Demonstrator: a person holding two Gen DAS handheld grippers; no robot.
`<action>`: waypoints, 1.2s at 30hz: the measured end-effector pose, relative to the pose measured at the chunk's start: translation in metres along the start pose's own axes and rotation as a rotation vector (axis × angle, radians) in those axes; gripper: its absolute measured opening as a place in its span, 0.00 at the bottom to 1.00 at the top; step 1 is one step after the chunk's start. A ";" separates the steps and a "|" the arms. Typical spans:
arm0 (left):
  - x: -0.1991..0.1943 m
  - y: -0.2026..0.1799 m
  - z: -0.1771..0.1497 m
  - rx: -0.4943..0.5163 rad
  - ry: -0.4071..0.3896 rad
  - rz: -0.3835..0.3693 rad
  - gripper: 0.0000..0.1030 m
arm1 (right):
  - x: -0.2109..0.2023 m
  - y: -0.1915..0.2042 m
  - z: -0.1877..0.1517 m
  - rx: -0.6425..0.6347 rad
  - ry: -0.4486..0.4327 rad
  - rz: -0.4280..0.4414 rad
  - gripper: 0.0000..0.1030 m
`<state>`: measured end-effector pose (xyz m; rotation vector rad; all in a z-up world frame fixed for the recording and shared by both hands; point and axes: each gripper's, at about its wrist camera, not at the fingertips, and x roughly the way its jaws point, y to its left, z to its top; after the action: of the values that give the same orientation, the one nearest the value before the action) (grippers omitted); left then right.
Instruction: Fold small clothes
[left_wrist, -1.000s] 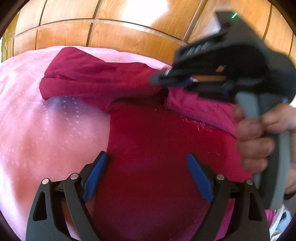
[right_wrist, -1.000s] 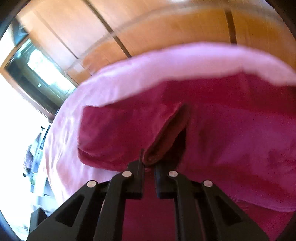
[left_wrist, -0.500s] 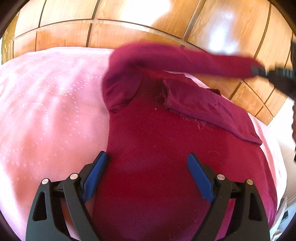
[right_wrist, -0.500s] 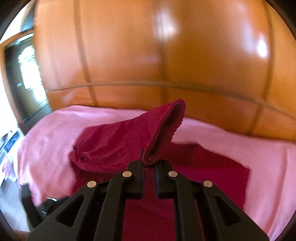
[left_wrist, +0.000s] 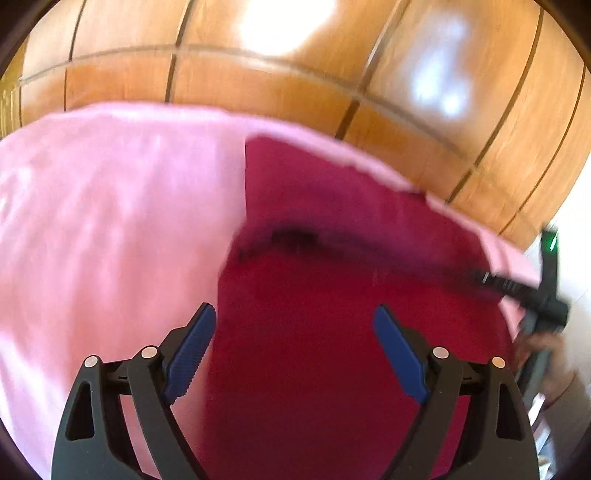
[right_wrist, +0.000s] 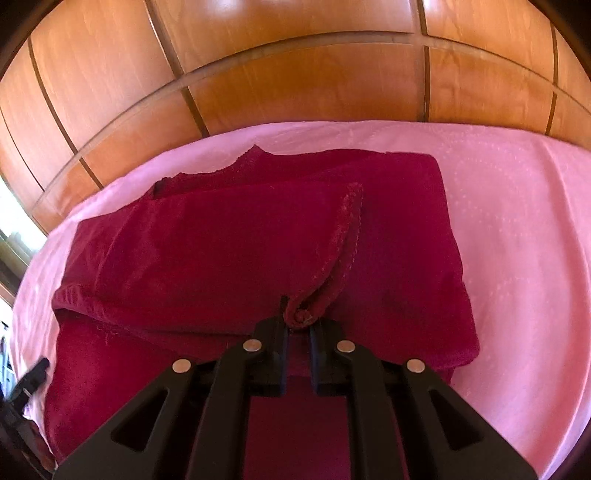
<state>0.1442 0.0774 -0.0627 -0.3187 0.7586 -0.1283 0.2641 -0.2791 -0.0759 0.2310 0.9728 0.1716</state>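
Red garment (right_wrist: 229, 251), cuff pinched, left view blurred

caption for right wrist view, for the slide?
Right gripper shut on sleeve cuff of the dark red garment, folded over its body on the pink sheet.

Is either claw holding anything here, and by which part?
The right claw is shut on the cuff end of the dark red garment's sleeve. The left claw is open, holding nothing.
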 end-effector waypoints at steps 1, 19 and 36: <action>-0.003 -0.001 0.010 -0.002 -0.017 -0.011 0.84 | -0.002 -0.002 -0.002 0.000 -0.001 0.001 0.08; 0.061 -0.034 0.028 0.237 0.110 0.080 0.79 | -0.026 -0.001 -0.006 0.021 -0.009 -0.002 0.44; 0.123 -0.017 0.092 0.068 0.117 0.090 0.79 | 0.029 0.029 0.026 -0.009 0.004 -0.019 0.60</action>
<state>0.2967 0.0556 -0.0747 -0.2133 0.8810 -0.0876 0.3010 -0.2473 -0.0773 0.2137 0.9774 0.1592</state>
